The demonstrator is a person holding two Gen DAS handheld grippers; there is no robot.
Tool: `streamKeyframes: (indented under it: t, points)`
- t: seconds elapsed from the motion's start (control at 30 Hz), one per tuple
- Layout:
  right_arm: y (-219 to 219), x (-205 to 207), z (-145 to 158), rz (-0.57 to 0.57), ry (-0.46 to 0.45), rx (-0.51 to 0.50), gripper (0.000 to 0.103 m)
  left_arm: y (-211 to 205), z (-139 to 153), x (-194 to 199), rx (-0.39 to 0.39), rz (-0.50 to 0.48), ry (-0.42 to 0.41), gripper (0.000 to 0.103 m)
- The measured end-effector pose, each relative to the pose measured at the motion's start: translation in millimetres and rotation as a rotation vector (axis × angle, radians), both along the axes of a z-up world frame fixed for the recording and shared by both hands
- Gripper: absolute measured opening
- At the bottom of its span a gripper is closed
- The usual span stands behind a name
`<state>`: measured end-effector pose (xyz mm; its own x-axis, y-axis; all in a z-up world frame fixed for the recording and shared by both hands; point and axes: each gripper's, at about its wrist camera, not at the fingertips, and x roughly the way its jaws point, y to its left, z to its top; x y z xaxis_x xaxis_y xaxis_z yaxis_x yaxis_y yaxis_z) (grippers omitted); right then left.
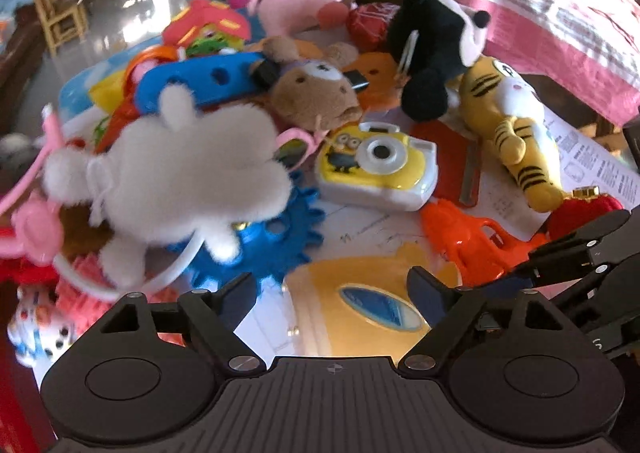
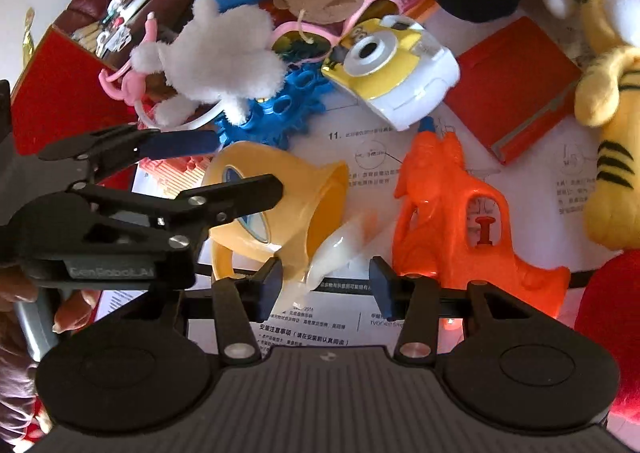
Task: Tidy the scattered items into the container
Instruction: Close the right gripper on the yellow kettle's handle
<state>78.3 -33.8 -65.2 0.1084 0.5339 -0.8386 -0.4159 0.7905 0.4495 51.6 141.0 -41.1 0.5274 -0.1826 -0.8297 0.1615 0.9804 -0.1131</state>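
Observation:
A yellow plastic cup lies on its side on printed paper sheets, straight under my left gripper, which is open, its fingers astride the cup without touching it. In the right wrist view the left gripper reaches in from the left over the same cup. My right gripper is open, with a small, blurred white plastic piece just ahead of its fingertips and an orange plastic toy to its right. No container can be made out for certain.
Toys crowd the far side: a white fluffy plush, a blue gear, a yellow toy camera, a brown bear, a black plush and a tiger plush. A red book lies on the paper. A pink cloth hangs far right.

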Motion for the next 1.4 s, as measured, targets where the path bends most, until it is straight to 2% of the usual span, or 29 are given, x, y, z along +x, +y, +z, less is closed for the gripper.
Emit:
streamKeyframes:
  t: [0.17, 0.6, 0.63, 0.8, 0.87, 0.97, 1.2, 1.33, 1.4]
  points:
    - [4, 0, 1, -0.001, -0.018, -0.006, 0.056, 11, 2, -6, -0.024, 0.052, 0.01, 0.089]
    - [15, 3, -3, -0.01, -0.043, -0.024, 0.058, 22, 3, -15, -0.018, 0.095, 0.015, 0.088]
    - [15, 4, -3, -0.015, -0.043, -0.024, 0.058, 21, 2, -18, -0.007, 0.086, 0.02, 0.09]
    - [18, 16, -2, -0.05, -0.064, -0.041, 0.058, 0, -12, -43, 0.132, -0.006, 0.047, 0.086]
    - [23, 22, -3, -0.044, -0.07, -0.046, 0.06, -11, -15, -53, 0.16, -0.051, 0.049, 0.085]
    - [33, 30, -5, -0.03, -0.067, -0.039, 0.06, -21, -12, -62, 0.215, -0.101, 0.026, 0.085]
    - [26, 34, -1, -0.046, -0.071, -0.018, 0.06, -1, 19, -55, 0.222, -0.054, -0.075, 0.09]
    - [18, 30, -1, -0.055, -0.048, -0.007, 0.061, 3, 14, -33, 0.227, -0.048, -0.057, 0.091]
    - [19, 27, -2, -0.049, -0.032, -0.006, 0.061, -1, 3, -23, 0.257, -0.064, -0.03, 0.091]
